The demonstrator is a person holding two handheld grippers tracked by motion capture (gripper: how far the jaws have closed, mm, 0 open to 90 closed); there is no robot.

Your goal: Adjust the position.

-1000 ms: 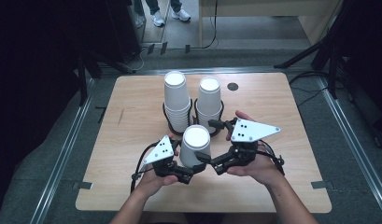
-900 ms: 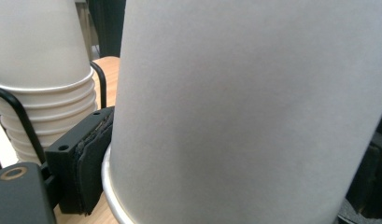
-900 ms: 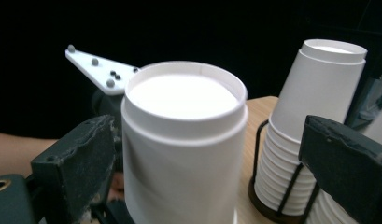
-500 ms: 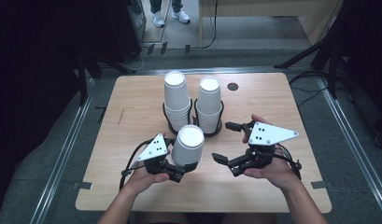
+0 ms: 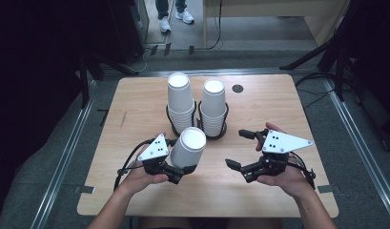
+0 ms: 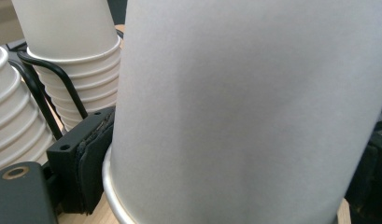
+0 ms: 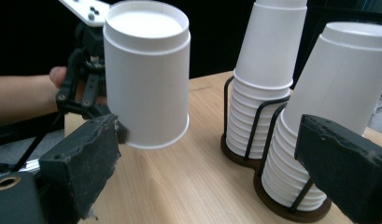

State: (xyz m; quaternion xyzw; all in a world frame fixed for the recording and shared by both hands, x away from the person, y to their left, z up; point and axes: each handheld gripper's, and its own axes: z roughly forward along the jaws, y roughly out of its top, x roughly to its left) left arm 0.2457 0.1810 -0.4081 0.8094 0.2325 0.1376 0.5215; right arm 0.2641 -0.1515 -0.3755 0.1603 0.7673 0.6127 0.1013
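Your left hand-held gripper [image 5: 182,172] is clamped low on the upside-down white paper cup [image 5: 189,147], holding it off the wooden surface [image 5: 135,109], just in front of the two stacks of white paper cups [image 5: 179,98] in black wire holders. Your right hand-held gripper [image 5: 241,150] stands beside it, jaws spread with nothing between them (they have just been closing a little). Squeeze harder and the thin wall may buckle; swing forward carelessly and you could topple the stacks.
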